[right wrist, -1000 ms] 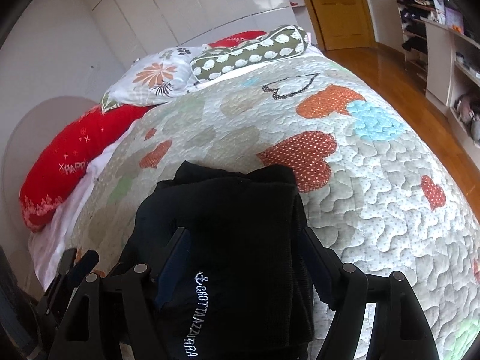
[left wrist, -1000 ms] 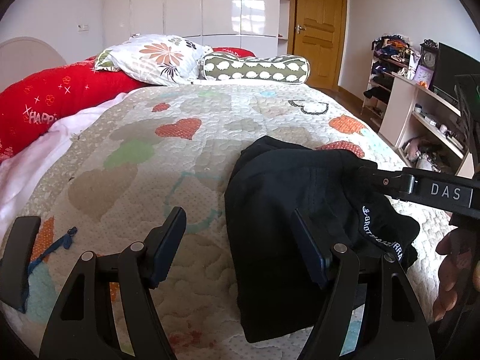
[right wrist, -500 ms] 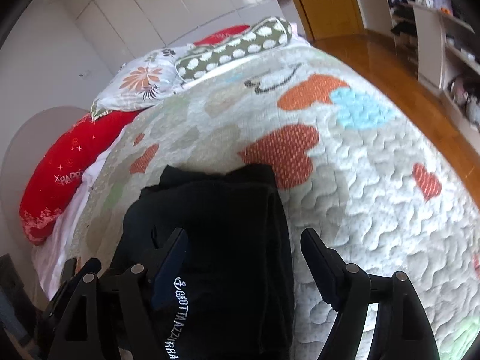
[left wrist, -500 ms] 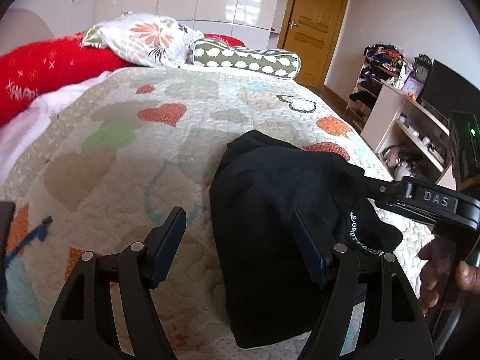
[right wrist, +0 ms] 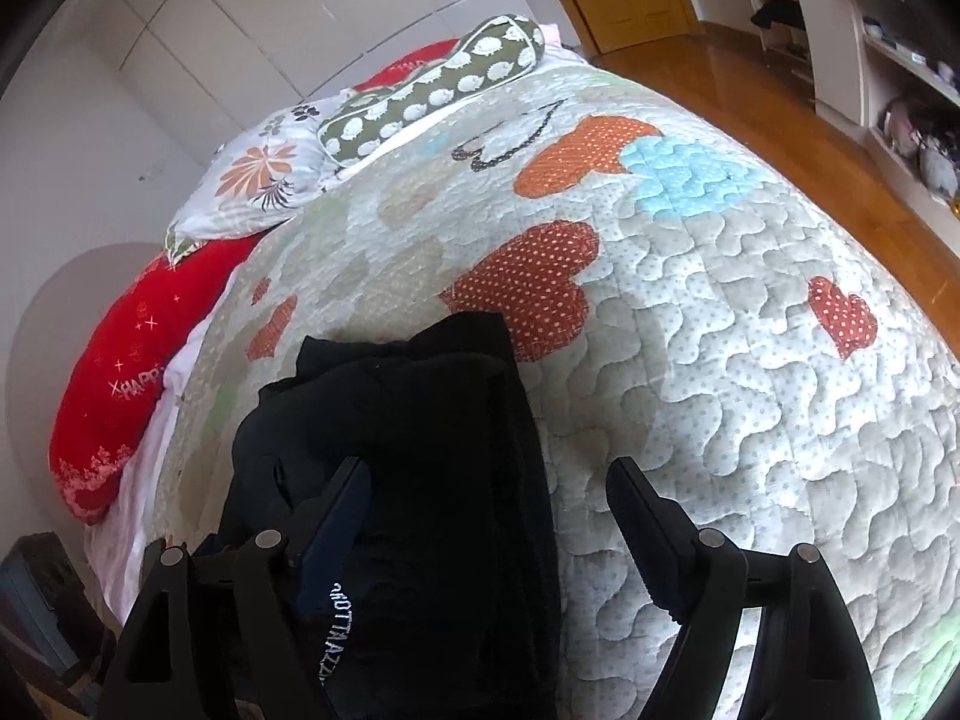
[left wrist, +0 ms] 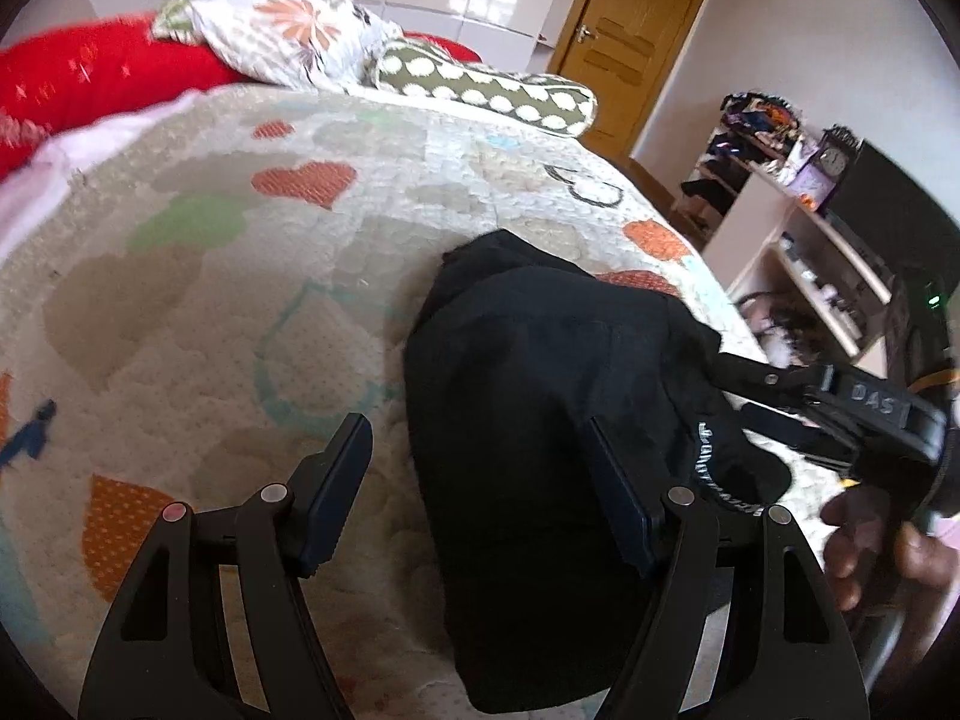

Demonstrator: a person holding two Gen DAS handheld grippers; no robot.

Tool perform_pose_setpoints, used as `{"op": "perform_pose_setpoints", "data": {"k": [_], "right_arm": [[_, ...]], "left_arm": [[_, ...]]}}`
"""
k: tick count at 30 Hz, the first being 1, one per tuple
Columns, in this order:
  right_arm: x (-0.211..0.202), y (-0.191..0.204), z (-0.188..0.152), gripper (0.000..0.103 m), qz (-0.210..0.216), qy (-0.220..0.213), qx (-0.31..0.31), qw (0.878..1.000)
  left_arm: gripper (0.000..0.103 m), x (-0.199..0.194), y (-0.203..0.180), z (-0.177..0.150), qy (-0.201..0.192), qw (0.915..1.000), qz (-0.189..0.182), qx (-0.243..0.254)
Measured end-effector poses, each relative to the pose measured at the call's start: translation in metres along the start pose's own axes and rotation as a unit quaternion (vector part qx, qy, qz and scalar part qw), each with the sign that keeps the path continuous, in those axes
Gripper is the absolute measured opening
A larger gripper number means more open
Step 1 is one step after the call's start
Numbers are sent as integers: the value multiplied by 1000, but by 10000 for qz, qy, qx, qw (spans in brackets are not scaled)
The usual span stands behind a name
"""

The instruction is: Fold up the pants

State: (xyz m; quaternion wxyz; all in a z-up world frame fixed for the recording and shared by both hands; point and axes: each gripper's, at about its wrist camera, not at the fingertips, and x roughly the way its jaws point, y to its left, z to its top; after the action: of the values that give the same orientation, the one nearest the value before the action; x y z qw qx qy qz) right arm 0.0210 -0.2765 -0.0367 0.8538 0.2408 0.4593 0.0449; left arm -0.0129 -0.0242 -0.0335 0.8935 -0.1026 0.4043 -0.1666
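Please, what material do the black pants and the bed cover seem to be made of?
The pants look like soft matte knit, maybe cotton jersey: they slump in thick folds without shine. The bed cover looks like padded quilted cotton: wavy stitch lines puff its surface, with dotted heart patches sewn on.

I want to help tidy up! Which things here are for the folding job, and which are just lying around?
For the job:
black pants
left tongs
right tongs
quilt they lie on

Just lying about:
flower pillow
spotted bolster
red cushion
clock
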Motion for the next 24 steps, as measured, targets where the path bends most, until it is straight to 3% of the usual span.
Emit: {"op": "perform_pose_setpoints", "data": {"k": [10,18,24], "right_arm": [[13,-15,21,79,311,602,-562,9961],[11,-20,17,80,685,579,-537,9945],[19,-20,16,82,897,564,-606,9925]], "left_arm": [[76,6,15,11,206,9988,-297,-335],[76,16,16,12,461,9971,-474,-364],[87,19,15,9,525,9971,-468,-307]]}}
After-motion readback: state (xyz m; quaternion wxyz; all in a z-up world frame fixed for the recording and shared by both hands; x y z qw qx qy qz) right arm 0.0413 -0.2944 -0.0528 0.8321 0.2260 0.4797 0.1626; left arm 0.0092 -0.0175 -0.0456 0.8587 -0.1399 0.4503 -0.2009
